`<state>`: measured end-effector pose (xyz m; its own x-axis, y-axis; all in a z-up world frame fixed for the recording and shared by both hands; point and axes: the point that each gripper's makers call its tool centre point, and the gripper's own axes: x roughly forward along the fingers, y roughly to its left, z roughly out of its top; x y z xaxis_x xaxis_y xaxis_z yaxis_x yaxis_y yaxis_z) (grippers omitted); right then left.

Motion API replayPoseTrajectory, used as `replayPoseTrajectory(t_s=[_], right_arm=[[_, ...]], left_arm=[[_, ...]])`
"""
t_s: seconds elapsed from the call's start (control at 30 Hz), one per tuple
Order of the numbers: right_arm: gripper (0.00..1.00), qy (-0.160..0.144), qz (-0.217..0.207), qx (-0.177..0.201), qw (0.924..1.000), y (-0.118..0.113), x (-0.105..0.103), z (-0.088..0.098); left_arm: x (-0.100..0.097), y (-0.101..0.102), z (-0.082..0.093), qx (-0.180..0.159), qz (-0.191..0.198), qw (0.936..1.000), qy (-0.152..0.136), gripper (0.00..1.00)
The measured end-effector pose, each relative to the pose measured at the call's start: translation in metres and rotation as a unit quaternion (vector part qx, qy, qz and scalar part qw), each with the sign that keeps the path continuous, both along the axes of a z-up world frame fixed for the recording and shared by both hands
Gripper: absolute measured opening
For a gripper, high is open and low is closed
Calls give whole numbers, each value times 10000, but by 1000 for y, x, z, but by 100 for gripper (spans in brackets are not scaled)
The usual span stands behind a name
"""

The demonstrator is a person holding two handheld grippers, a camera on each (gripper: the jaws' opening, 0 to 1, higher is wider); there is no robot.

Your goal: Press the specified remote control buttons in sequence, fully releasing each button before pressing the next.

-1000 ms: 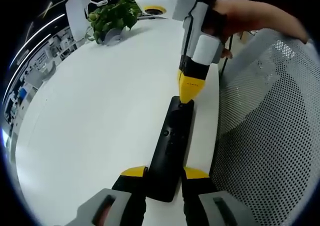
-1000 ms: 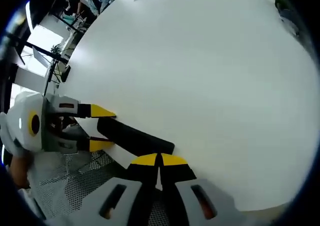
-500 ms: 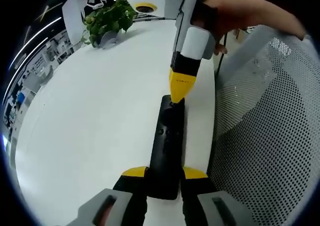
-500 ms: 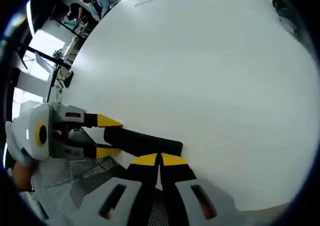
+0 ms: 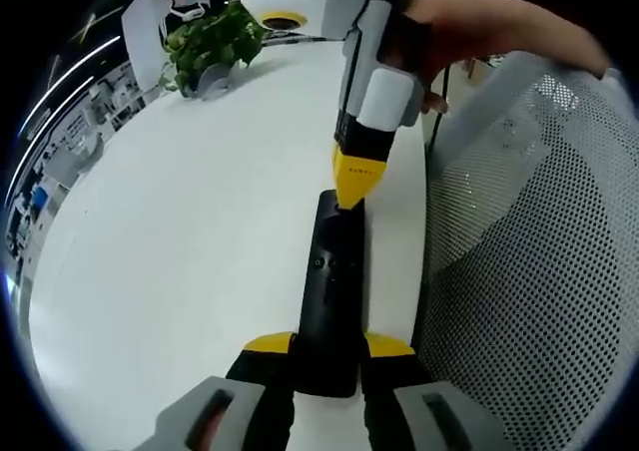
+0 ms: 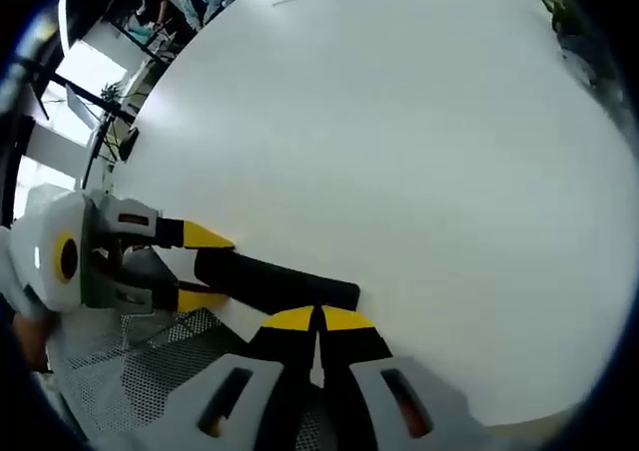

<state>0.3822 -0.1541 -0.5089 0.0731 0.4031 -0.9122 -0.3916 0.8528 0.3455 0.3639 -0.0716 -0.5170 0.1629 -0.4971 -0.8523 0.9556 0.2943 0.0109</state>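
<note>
1. One remote control (image 5: 334, 291) – long, thin, flat and black, with a few small buttons along its top face, too small to read.
2. Lying flat on the white table (image 5: 190, 241), close to the table's right edge, with its near end between the jaws of the left gripper (image 5: 329, 346).
3. In the right gripper view, seen as a dark bar (image 6: 275, 281) stretching from left to right, just beyond the yellow tips.
4. Left gripper: yellow tips on both sides of the remote's near end, clamped on it and keeping it in place.
5. Right gripper (image 5: 351, 197): coming down from the far side, jaws pressed together into one yellow point, resting on the far end of the remote. In its own view (image 6: 319, 319) the two tips touching, nothing between them.
6. Two grippers counted – each white and grey with yellow tips. One hand (image 5: 469, 32) seen, wrapped around the right gripper.
7. One green plant (image 5: 210, 37) in a pot, far off at the table's far left.
8. One white mesh chair back (image 5: 529, 271), full of small holes, just right of the table.
</note>
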Motion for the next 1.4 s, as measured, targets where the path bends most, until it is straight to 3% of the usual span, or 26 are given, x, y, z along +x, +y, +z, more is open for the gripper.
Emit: replayPoseTrajectory(t_s=[0.27, 0.57, 0.87, 1.07, 1.13, 1.23, 1.4], right_arm=[[0, 8, 2, -3, 10000, 0, 0, -2], [0, -200, 237, -138, 9994, 1, -1, -2], [0, -59, 52, -39, 10000, 0, 1, -3], [0, -130, 231, -141, 9995, 1, -1, -2], [0, -69, 127, -143, 9998, -3, 0, -1], [0, -262, -53, -354, 9990, -15, 8, 0], [0, -49, -270, 45, 9996, -6, 4, 5]], left_arm=[[0, 0, 0, 21, -13, 10000, 2, 25], [0, -1, 0, 30, 24, 10000, 23, 25], [0, -1, 0, -4, 60, 10000, 16, 25], [0, -1, 0, -26, 63, 10000, 9, 25], [0, -1, 0, -33, 67, 10000, 11, 25], [0, -1, 0, -46, 75, 10000, 10, 25], [0, -1, 0, -54, 82, 10000, 11, 25]])
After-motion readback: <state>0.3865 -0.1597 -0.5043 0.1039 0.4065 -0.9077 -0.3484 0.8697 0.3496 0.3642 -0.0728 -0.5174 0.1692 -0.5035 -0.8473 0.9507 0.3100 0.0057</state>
